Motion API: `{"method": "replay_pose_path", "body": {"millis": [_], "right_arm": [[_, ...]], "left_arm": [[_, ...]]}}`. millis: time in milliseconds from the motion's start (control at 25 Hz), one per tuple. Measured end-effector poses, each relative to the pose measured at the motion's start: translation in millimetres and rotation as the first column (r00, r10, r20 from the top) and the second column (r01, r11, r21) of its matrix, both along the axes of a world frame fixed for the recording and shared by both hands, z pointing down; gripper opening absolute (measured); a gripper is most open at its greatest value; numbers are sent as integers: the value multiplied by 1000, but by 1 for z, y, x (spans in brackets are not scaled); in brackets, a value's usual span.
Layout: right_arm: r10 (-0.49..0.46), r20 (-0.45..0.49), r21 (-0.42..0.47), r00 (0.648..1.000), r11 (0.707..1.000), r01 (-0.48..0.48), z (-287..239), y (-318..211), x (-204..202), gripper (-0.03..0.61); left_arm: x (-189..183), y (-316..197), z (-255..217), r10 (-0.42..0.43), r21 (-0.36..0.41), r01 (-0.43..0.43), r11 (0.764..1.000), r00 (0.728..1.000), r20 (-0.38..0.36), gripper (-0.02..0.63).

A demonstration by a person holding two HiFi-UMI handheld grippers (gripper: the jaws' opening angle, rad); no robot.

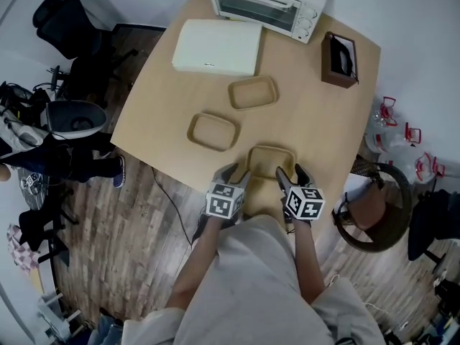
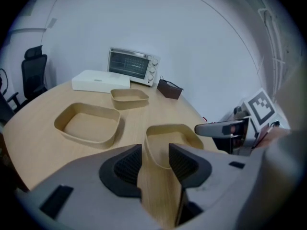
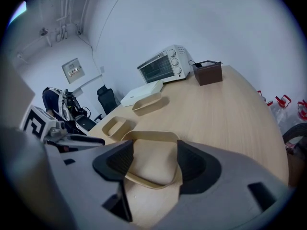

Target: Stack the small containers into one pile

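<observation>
Straddling nearest container [image 1: 271, 160] | left tool [image 1: 237, 172], right tool [image 1: 291, 173] (jaws apart) | seemingly not gripping

On the table [image 1: 316, 121], the near container [image 1: 271, 160] is sitting front, the middle container [image 1: 213, 131] behind-left, the far container [image 1: 252, 93] farthest back.

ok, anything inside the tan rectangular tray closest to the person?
Nothing visible: the tan rectangular tray shows bare floor. Its near corners are covered by the left gripper and right gripper, so those spots can't be checked.
</observation>
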State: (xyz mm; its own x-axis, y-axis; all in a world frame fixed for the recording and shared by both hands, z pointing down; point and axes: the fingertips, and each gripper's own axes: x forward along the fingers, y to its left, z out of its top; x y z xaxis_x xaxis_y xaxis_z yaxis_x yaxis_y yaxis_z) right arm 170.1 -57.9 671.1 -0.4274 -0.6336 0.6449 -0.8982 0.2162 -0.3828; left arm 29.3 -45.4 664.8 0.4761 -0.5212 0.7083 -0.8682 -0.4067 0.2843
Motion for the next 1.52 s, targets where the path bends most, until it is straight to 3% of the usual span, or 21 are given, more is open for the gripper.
{"method": "replay_pose_path", "body": {"millis": [280, 560, 920, 1200, 1520], "right_arm": [[46, -15, -16, 999, 999, -46, 8, 9, 12, 275], [71, 3, -41, 997, 997, -71, 20, 14, 11, 267], [104, 1, -50, 995, 993, -104, 30, 16, 20, 205], [124, 6, -62, 992, 990, -123, 35, 14, 25, 156], [108, 8, -79, 994, 991, -107, 37, 14, 24, 110]], "left_arm": [[7, -4, 20, -29, -56, 29, 998, 1000, -8, 164], [15, -7, 25, -28, -61, 28, 998, 1000, -9, 156], [14, -13, 30, -61, -70, 60, 996, 998, -8, 136], [11, -12, 34, -119, -85, 121, 989, 993, 21, 64], [9, -15, 36, -151, -97, 154, 983, 988, 37, 51]]}}
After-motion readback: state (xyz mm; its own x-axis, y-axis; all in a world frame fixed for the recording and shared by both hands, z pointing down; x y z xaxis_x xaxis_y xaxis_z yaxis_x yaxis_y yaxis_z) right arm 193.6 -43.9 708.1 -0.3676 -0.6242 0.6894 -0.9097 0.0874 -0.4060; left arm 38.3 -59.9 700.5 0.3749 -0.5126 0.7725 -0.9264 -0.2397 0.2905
